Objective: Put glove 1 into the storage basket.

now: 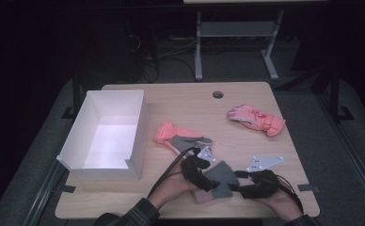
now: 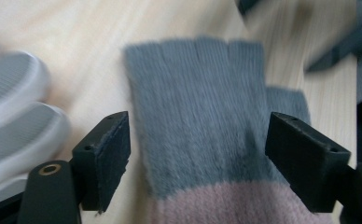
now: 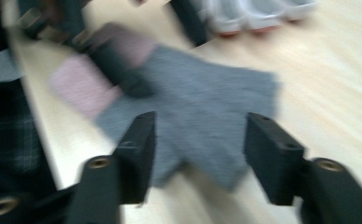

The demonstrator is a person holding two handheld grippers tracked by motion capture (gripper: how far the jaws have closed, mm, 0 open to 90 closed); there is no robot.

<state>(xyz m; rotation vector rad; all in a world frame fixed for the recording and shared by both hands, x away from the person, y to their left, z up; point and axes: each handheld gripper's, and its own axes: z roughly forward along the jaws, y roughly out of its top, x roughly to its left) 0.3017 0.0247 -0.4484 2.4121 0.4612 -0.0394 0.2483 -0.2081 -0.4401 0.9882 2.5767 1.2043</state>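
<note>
Although both hands cover much of it in the high view, one grey glove (image 1: pixel 220 175) with a pink cuff lies at the lower centre of the frame. The left gripper (image 1: pixel 208 181) straddles its cuff end, released; the right gripper (image 1: pixel 238 181) stands released over its blurred fingers. Two more gloves lie apart: a coral-and-grey glove (image 1: pixel 180 139) mid-frame, a pink glove (image 1: pixel 256 119) at upper right. One white box (image 1: pixel 138 134) sits left.

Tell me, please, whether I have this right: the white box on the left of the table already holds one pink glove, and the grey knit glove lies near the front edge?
Not quite: the white box is empty, as the high view shows. Both pink gloves lie on the table. The grey knit glove does lie near the front edge.
</note>
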